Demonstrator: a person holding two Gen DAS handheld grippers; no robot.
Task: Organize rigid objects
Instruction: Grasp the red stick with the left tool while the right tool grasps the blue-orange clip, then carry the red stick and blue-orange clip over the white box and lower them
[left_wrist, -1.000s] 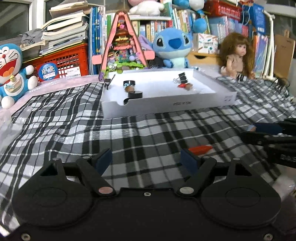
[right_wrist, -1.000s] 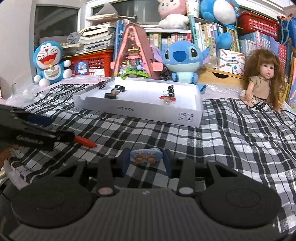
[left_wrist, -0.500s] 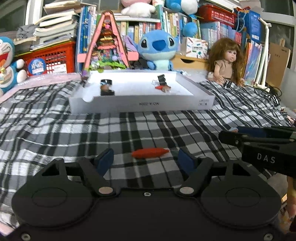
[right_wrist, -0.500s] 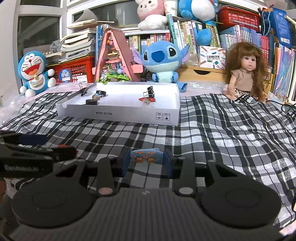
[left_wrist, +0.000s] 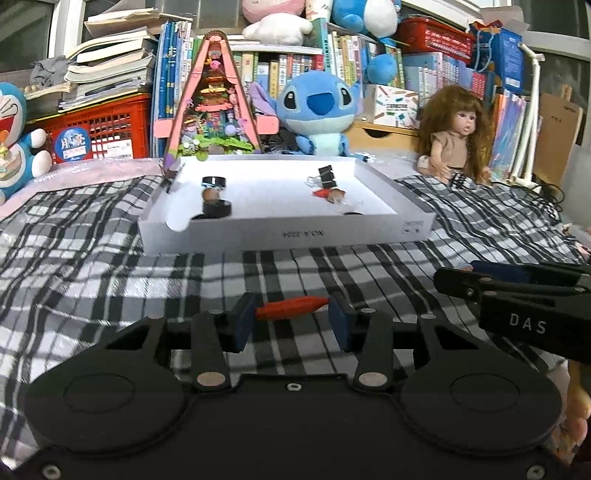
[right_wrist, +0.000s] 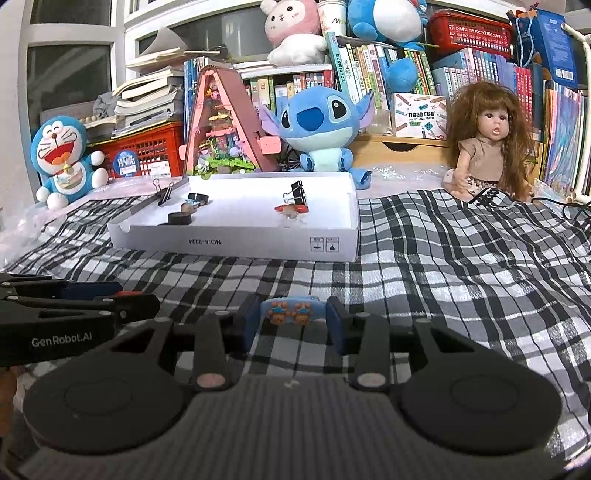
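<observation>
A small red spindle-shaped piece (left_wrist: 291, 308) lies crosswise between the blue pads of my left gripper (left_wrist: 291, 321), low over the checked cloth. The jaws are closing, and both pads meet its ends. My right gripper (right_wrist: 291, 325) is shut on a light blue hair clip (right_wrist: 291, 312) with two bear figures on it. Each gripper shows at the edge of the other's view: the right gripper (left_wrist: 443, 277) at the right, the left gripper (right_wrist: 136, 297) at the left. Behind stands a shallow white box tray (left_wrist: 288, 232), also (right_wrist: 236, 242), holding a black binder clip (right_wrist: 297, 192), black rings and a red bit.
A black-and-white checked cloth (right_wrist: 443, 266) covers the surface. Behind the tray stand a pink triangular toy house (left_wrist: 216, 107), a blue plush (right_wrist: 317, 122), a Doraemon plush (right_wrist: 62, 158), a doll (right_wrist: 484, 144), a red crate and bookshelves. Another binder clip (right_wrist: 164, 192) grips the tray's left rim.
My left gripper has moved right until the red piece sits between its pads, and its jaws have narrowed onto it. The right gripper has kept the blue clip and barely moved.
</observation>
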